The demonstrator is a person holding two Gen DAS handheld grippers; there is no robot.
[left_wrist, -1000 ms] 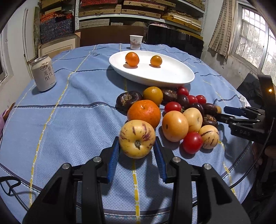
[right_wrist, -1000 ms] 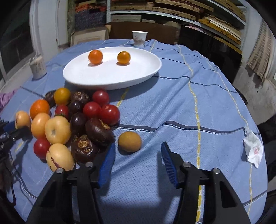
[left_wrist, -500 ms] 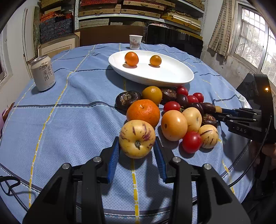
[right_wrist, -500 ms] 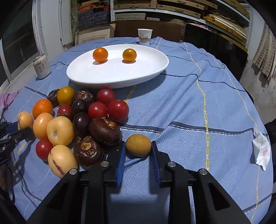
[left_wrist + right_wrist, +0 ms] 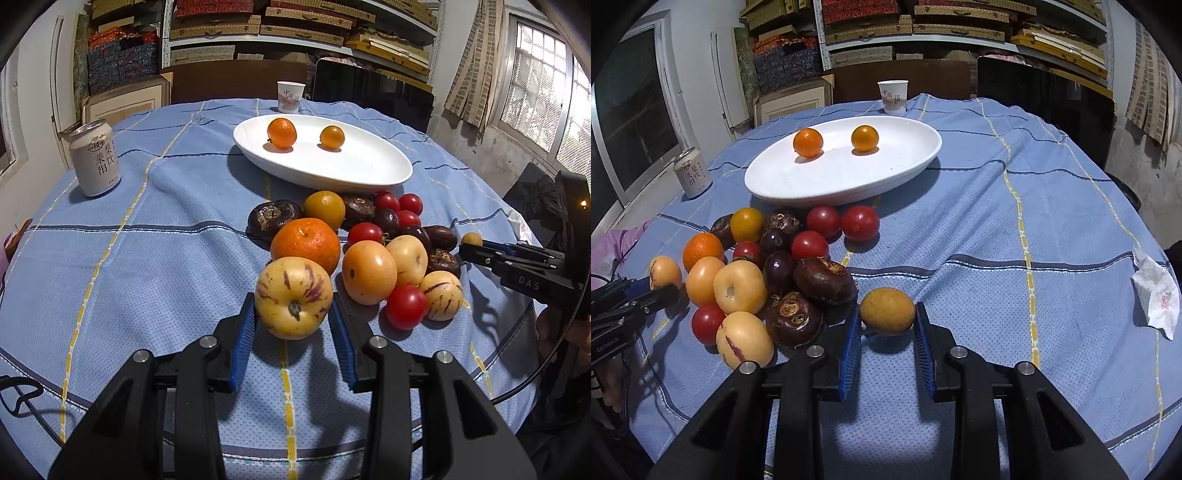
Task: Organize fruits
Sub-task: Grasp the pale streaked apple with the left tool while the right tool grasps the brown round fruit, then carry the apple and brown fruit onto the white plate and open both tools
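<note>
Two oranges [image 5: 281,132] are lying on the white plate [image 5: 369,173] toward the tablecloth's far edge; the left gripper [image 5: 293,317] is clasping a striped yellow fruit [image 5: 293,297], the right gripper [image 5: 886,325] a small brown fruit [image 5: 887,311], leaving the heap [image 5: 768,266] unsorted.

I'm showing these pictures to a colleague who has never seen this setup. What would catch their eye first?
Probably the heap of mixed fruit on the blue tablecloth, just in front of a white plate holding only two small oranges. Next, each gripper is closed on a fruit at the heap's edge: the left gripper on a yellow purple-streaked fruit, the right gripper on a small brownish-yellow fruit.
</note>
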